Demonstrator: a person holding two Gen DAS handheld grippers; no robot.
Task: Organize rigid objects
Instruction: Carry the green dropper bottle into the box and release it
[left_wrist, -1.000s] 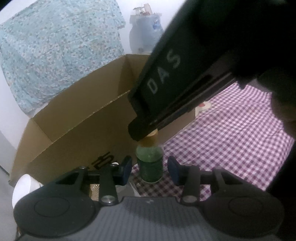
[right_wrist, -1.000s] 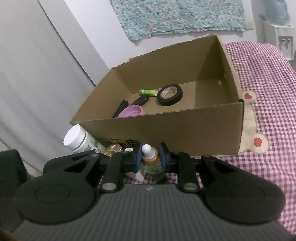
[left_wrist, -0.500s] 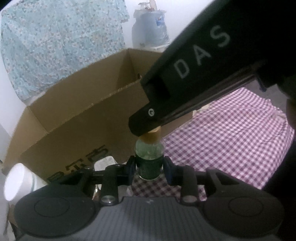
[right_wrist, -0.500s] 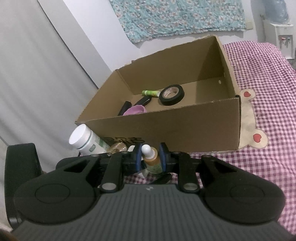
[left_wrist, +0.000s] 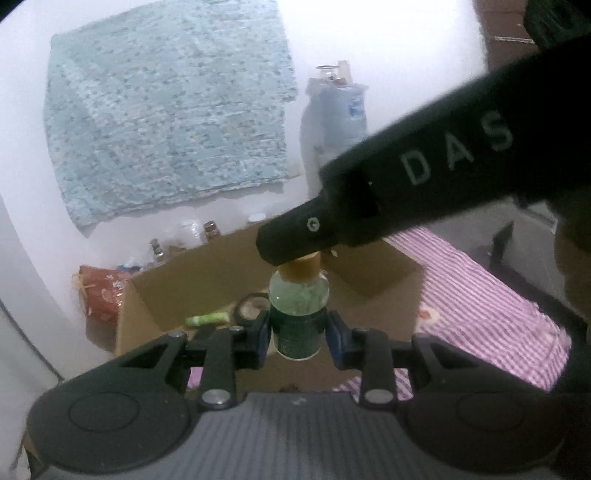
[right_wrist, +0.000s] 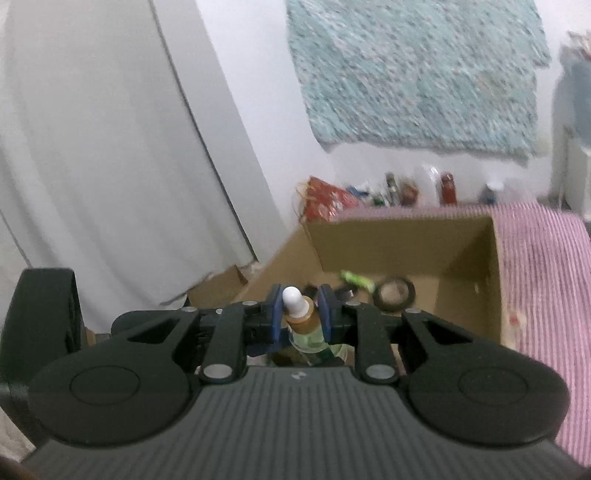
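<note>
Dropper bottle (left_wrist: 298, 317): small, clear body with green contents, dark label, amber collar, white rubber bulb on top. It is held upright in the air in front of the open cardboard box (left_wrist: 380, 291), clear of the checked cloth (left_wrist: 480, 306).

Left gripper (left_wrist: 297, 332): pads clamped on the labelled lower body, one each side. Right gripper (right_wrist: 297, 314): pads clamped on the amber collar just below the bulb, coming in from above.

Handling, judged: stiff and light, probably glass or hard plastic; the blur leaves that open. A smooth round body will likely twist or slip under a loose grip, and may break if dropped. The label band is the better hold, being straight-sided and less slick. The collar gives a ledge against sliding down, but the bulb is soft and should not be squeezed.

Already inside the box: a roll of black tape (right_wrist: 394, 293) and a green tube (right_wrist: 356, 279).
</note>
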